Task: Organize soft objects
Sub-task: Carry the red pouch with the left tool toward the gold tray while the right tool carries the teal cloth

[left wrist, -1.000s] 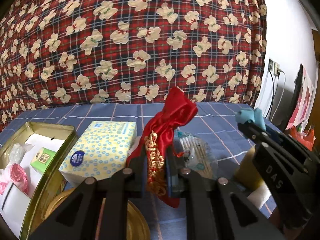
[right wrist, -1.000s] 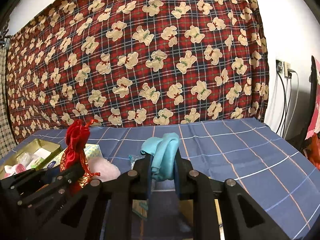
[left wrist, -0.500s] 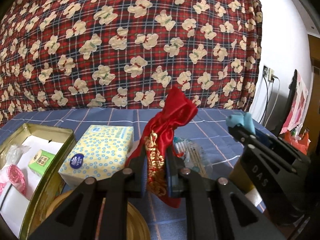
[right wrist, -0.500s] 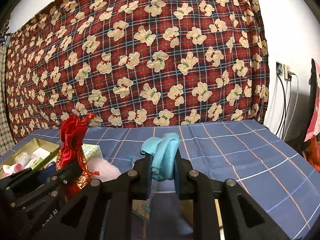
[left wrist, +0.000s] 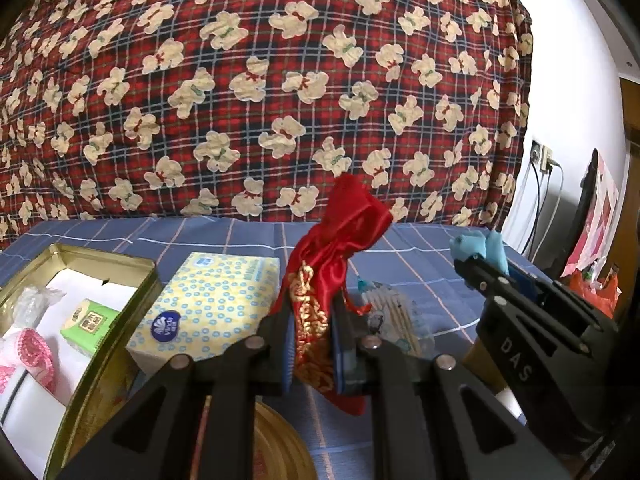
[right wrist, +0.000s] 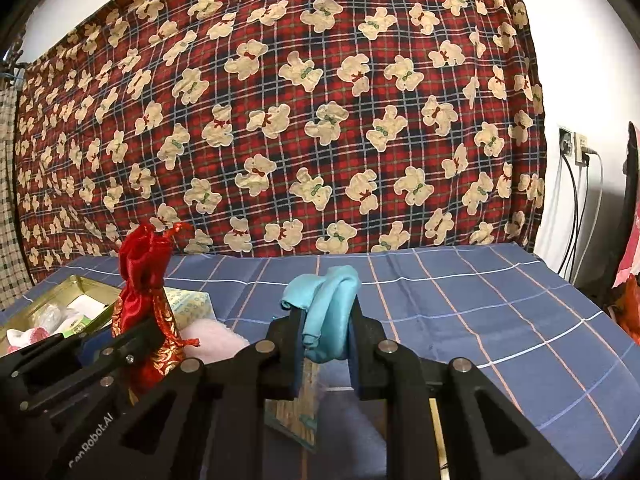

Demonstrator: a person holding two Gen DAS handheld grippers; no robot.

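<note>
Left gripper [left wrist: 310,344] clamping red pouch [left wrist: 334,256], right gripper [right wrist: 324,344] pinching blue cloth [right wrist: 326,308], possibly pink towel [right wrist: 212,340] right-view only.

Blue plaid-covered table [right wrist: 460,300]. On it, nr left edge: gold tin [left wrist: 116,316]; yellow tissue pack [left wrist: 208,304] just beside; pink fluffy pad [right wrist: 212,340], clear swab pkt [left wrist: 396,320] toward middle.

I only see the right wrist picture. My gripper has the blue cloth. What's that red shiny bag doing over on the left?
Observer: The left gripper is shut on the red satin drawstring pouch, held upright.
Child: What's on the pale box behind it?
Observer: The yellow dotted tissue pack has a round blue logo.
Child: What's in the gold tin?
Observer: The gold metal tin holds a small green packet.
</note>
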